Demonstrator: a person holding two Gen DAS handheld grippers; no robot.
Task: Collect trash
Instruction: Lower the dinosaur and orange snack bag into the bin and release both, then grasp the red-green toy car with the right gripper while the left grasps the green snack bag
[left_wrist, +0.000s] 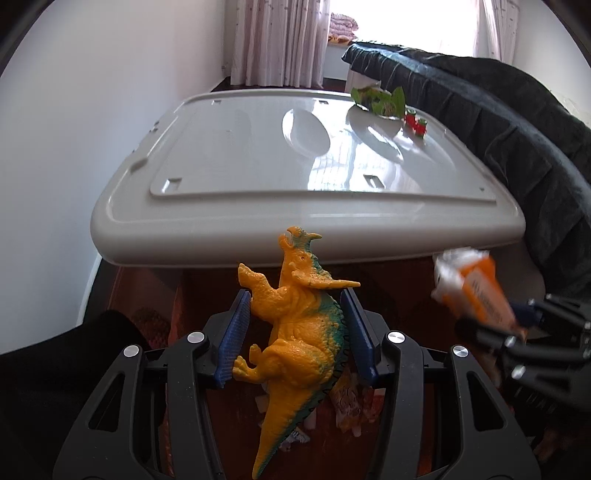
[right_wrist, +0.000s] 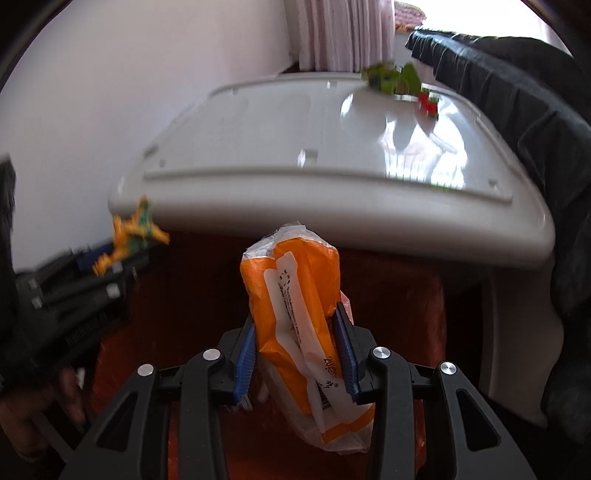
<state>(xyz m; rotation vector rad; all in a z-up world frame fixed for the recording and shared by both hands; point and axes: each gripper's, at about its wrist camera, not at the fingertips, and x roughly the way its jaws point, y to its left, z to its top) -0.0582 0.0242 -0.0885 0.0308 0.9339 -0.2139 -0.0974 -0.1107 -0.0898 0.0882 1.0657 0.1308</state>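
My left gripper is shut on a yellow and green toy dinosaur, held head up in front of the white table's near edge. My right gripper is shut on an orange and white plastic wrapper, also below the table edge. The wrapper shows at the right of the left wrist view, and the dinosaur at the left of the right wrist view. A green wrapper and a small red toy lie at the table's far right.
The white plastic table fills the middle. A black sofa runs along its right side. A white wall is at left, curtains and a bright window at the back. Scraps of paper lie on the dark red floor below.
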